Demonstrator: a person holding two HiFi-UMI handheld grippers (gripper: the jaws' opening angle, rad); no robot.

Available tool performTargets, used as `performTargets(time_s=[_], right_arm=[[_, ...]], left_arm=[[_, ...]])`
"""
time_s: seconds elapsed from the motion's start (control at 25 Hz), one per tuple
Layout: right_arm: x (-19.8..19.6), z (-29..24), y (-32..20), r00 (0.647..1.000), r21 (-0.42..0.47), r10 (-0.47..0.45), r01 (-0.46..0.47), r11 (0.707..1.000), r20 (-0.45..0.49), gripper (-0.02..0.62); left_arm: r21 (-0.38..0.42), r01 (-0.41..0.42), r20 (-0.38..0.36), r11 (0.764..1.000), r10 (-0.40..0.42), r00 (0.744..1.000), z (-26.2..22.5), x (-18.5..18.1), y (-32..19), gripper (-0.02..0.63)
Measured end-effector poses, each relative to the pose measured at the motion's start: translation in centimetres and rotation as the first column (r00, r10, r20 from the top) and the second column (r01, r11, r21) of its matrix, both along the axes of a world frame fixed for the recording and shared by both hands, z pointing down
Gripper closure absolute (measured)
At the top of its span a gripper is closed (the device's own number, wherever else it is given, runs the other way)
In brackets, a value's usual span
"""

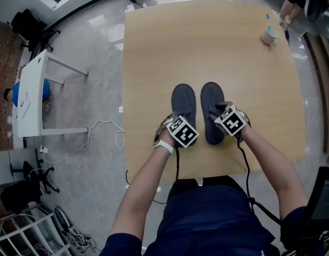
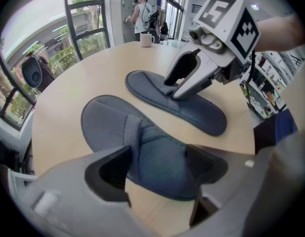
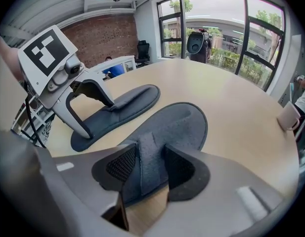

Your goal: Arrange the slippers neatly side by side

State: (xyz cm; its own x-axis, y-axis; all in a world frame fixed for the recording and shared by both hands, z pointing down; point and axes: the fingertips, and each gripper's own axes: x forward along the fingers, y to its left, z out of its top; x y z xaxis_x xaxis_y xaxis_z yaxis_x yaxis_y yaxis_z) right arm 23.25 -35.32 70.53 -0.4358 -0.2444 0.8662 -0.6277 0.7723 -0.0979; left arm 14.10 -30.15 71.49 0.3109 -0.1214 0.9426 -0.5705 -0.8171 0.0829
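Observation:
Two dark blue-grey slippers lie side by side, toes away from me, on the wooden table (image 1: 207, 41). My left gripper (image 1: 179, 119) stands over the heel half of the left slipper (image 1: 183, 96). In its own view the jaws are set wide apart above that slipper (image 2: 112, 120), not pinching it. My right gripper (image 1: 217, 112) is shut on the strap of the right slipper (image 1: 211, 94). The strap stands folded up between its pads (image 3: 123, 164) over the slipper (image 3: 184, 125). The sole rests on the table.
A white cup (image 1: 269, 34) stands near the table's far right corner. The table's near edge runs just in front of my body. On the floor to the left are a white desk (image 1: 31, 95) and a loose cable (image 1: 100, 128).

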Motion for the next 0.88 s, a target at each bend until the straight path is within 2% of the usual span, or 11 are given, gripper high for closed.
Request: performTargets(time_s=[0.36,0.88], right_arm=[[-1.1,-0.5,-0.4,1.000,0.029,0.016,-0.016,0.999,-0.004,0.407],[-1.9,-0.4,-0.2,1.000,0.024,0.010,-0.010,1.000,-0.010,0.406]], left_arm=[[-0.005,0.047,-0.016,0.999,-0.047,0.999,-0.2,0.4,-0.2,0.241],[-0.003,0.032,0.003,0.999,-0.032,0.999,0.0,0.8,0.1,0.241]])
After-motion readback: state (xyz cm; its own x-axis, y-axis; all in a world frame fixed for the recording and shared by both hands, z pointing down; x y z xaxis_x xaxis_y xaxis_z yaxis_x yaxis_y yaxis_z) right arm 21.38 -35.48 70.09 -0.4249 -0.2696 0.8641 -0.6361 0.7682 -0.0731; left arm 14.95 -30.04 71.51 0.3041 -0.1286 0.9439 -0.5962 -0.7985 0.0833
